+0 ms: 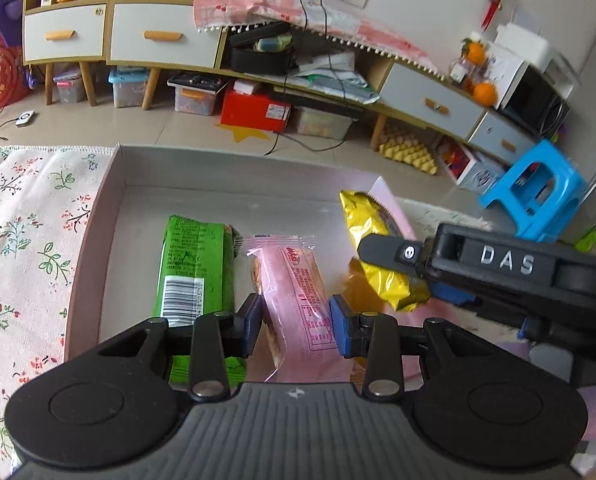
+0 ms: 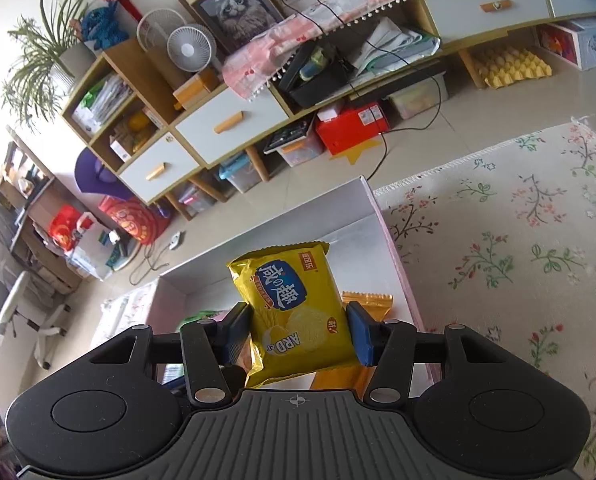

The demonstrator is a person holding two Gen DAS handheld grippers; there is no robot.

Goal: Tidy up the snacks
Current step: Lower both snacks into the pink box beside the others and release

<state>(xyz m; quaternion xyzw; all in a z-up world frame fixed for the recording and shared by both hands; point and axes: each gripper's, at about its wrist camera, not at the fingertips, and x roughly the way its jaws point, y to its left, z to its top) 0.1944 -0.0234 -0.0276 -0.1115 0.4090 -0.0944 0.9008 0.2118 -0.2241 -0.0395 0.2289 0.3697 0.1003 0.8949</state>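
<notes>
- Now the left gripper (image 1: 296,326) is clenching a pink snack packet (image 1: 298,300) over the shallow box (image 1: 110,200).
- Beside it, the right gripper (image 2: 298,334) is grasping a yellow cracker pack (image 2: 294,312) above that box.

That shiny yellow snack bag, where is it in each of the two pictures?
Left wrist view: the yellow snack bag sits right of centre, pinched by the right claw reaching in from the right.
Right wrist view: the bag hangs at centre between that claw's fingers, over the box.
Shared landmark: the red box under the long cabinet.
</notes>
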